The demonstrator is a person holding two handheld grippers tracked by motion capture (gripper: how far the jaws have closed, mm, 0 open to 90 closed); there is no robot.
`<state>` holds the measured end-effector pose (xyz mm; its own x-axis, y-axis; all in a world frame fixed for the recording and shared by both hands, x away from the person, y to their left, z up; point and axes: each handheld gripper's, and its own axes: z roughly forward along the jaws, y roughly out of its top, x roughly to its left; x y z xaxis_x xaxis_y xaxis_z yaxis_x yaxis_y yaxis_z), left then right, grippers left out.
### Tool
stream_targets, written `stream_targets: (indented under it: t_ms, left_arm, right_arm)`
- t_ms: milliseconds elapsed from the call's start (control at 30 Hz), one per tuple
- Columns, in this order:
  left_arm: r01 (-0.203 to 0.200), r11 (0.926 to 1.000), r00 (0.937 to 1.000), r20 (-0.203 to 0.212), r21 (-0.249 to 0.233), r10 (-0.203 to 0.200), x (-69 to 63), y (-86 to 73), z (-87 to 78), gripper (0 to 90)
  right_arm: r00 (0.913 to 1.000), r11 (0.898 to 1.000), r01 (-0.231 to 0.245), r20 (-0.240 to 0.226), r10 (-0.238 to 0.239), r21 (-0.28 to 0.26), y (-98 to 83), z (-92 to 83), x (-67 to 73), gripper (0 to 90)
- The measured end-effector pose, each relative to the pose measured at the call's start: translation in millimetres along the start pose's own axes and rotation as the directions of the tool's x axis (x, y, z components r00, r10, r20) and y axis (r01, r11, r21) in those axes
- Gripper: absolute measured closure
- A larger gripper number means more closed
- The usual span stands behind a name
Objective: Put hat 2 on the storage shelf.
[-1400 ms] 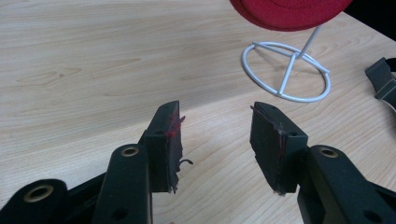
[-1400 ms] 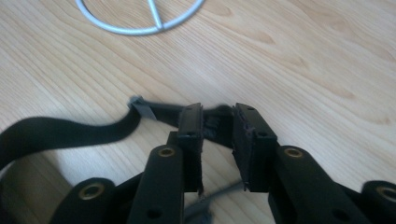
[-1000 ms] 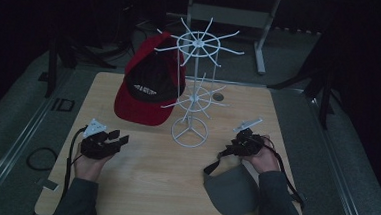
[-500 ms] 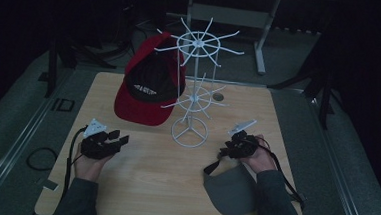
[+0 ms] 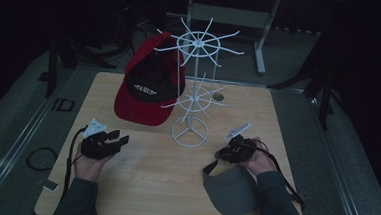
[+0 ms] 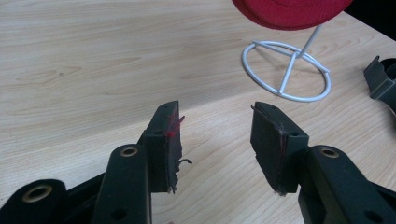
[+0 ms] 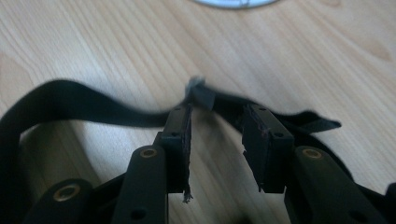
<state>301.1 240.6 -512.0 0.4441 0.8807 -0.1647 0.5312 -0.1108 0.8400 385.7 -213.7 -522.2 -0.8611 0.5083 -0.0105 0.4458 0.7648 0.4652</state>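
Beside grey cap (image 5: 233, 190), right gripper (image 5: 227, 152) low, fingers parted over strap (image 7: 93, 112).

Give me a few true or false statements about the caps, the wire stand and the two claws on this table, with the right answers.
1. A red and black cap hangs on the white wire stand. True.
2. The grey cap hangs on the stand too. False: it lies on the wooden table by the right claw.
3. The left claw grips the red cap. False: its jaws stand open over bare wood.
4. The grey cap's black strap lies just beyond the right claw's tips. True.
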Motion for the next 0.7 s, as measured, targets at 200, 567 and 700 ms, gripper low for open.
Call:
stream_targets:
  t_ms: [200, 567, 700]
  left_arm:
    - [-0.001, 1.0, 1.0, 0.0, 0.001, 0.001, 0.4, -0.1, 0.1, 53.2]
    - [0.0, 1.0, 1.0, 0.001, 0.002, 0.0, 0.5, -0.3, -0.1, 53.2]
    - [-0.001, 1.0, 1.0, 0.001, 0.002, 0.001, 0.6, -0.2, -0.6, 53.2]
  right_arm:
    - [0.9998, 0.996, -0.016, 0.014, 0.017, -0.084, 4.5, -8.9, -2.8, 62.9]
    - [0.9997, 0.998, 0.024, 0.006, -0.024, -0.063, 15.5, -2.6, -5.8, 51.5]
    - [0.9992, 0.998, 0.04, -0.004, -0.04, -0.048, 15.8, 1.9, -6.8, 47.3]
